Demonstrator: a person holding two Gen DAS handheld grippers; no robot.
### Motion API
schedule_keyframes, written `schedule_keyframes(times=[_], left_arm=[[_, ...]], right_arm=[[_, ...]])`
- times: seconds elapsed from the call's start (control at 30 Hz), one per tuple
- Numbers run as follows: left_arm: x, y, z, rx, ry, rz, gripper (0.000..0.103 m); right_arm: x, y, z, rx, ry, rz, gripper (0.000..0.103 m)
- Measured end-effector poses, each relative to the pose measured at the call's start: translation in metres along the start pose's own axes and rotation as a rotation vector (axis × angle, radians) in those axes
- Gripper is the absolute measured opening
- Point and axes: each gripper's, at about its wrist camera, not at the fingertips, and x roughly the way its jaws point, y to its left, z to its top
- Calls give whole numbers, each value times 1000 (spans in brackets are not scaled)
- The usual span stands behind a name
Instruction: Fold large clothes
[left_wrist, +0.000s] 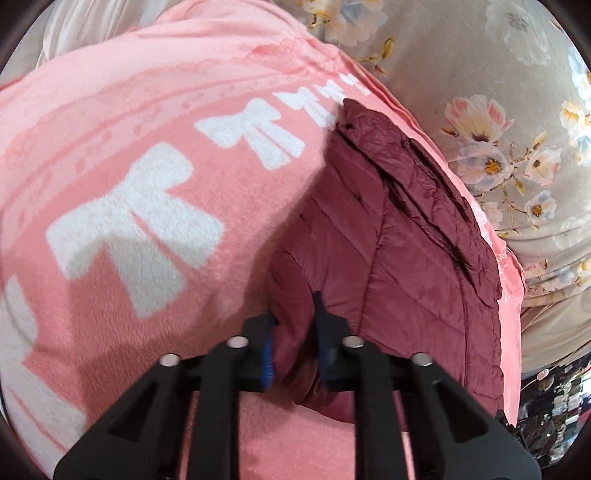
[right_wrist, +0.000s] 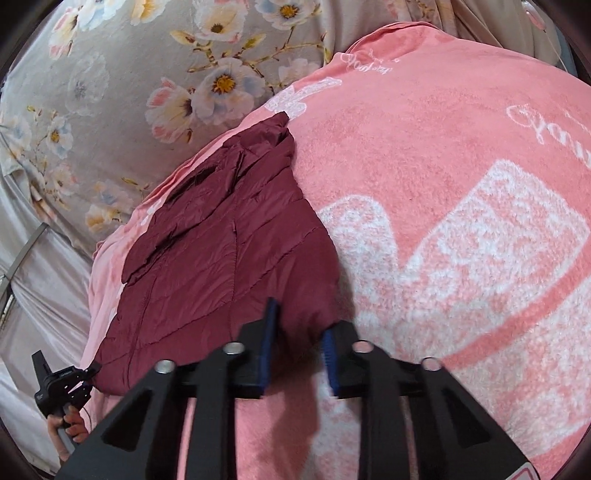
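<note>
Left wrist view shows me a dark red puffy jacket (left_wrist: 388, 236) lying on a pink blanket (left_wrist: 155, 110) with white bows. My left gripper (left_wrist: 295, 332) has its jaws closed on a fat fold at the near corner of the jacket. Past the far side of the jacket I see the blanket's edge, then a grey flowered sheet (left_wrist: 480, 74) on the bed. At the lower right there is dark clutter that I cannot make out.

From the right wrist view, my right gripper (right_wrist: 297, 347) has its jaws pinched on the other near corner of the jacket (right_wrist: 221, 236). Lots of pink blanket (right_wrist: 443, 155) lies bare to the right, with room to move. On the left the jacket sits near the blanket's edge, and the flowered sheet (right_wrist: 110, 74) lies beyond it. Low on the left I see a hand (right_wrist: 64, 430) holding the left gripper (right_wrist: 62, 380) at the jacket's corner.
</note>
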Motion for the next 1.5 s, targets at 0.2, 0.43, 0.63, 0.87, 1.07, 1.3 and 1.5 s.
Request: schedule_keyframes(times=[0.2, 0.43, 0.63, 0.87, 1.07, 1.3, 1.5], left_arm=[[-30, -17, -2, 32, -49, -45, 5], [-108, -32, -20, 106, -110, -111, 4], [-203, -36, -41, 150, -203, -164, 3], [-283, -74, -25, 234, -388, -251, 3], [-208, -118, 24, 303, -360, -133, 3], [-76, -123, 63, 325, -230, 93, 3], [5, -113, 69, 323, -138, 187, 3]], right_arm=[[-33, 12, -2, -39, -75, 20, 3], [-124, 36, -15, -152, -182, 67, 2], [-237, 69, -38, -349, -350, 71, 2], [-290, 108, 0, -392, -579, 157, 2], [-194, 106, 73, -293, -497, 107, 2], [-78, 85, 105, -243, -332, -25, 2], [-17, 74, 113, -229, -259, -90, 2]])
